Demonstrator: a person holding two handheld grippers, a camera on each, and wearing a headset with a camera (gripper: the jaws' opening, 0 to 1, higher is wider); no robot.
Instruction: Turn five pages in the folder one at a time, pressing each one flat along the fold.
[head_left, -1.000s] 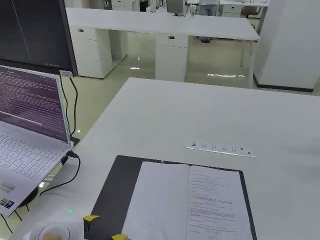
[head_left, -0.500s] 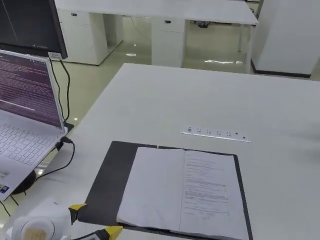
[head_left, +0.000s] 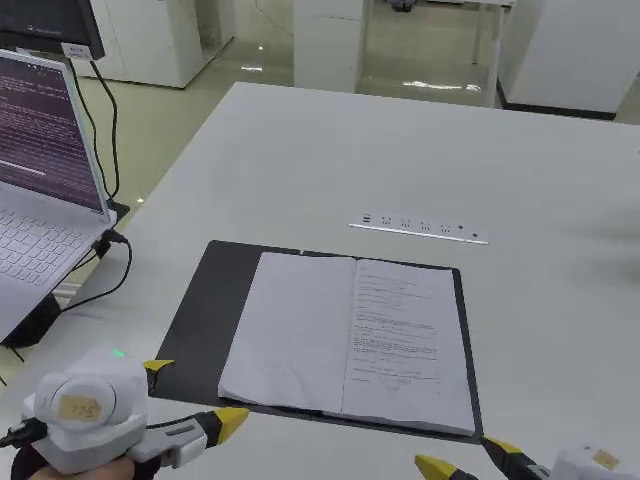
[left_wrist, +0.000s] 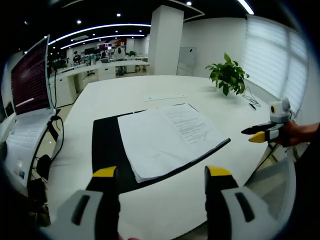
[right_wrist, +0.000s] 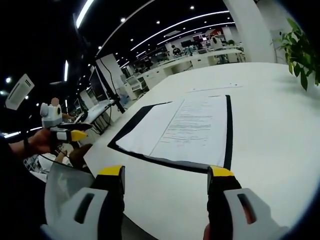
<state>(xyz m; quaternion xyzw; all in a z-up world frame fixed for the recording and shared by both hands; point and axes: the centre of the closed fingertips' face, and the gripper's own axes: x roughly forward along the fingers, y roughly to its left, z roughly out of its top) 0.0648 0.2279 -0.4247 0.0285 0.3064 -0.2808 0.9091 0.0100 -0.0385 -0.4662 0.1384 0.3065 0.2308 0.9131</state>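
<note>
The folder (head_left: 200, 330) lies open on the white table (head_left: 300, 150), while the left gripper (head_left: 195, 393) and the right gripper (head_left: 463, 456) hover near its front corners, jaws apart, empty.

Bright, even light from ceiling strips (left_wrist: 100, 26); glare on floor (head_left: 440, 86); head pic sharp; gripper views bend at edges.

Print on the page (head_left: 400, 340) just ahead of the fingertips of my right gripper (head_left: 465, 458) is too tiny to read. That gripper's cut off at the head view's bottom edge behind the tips, and the laptop (head_left: 30, 240) runs off left.
</note>
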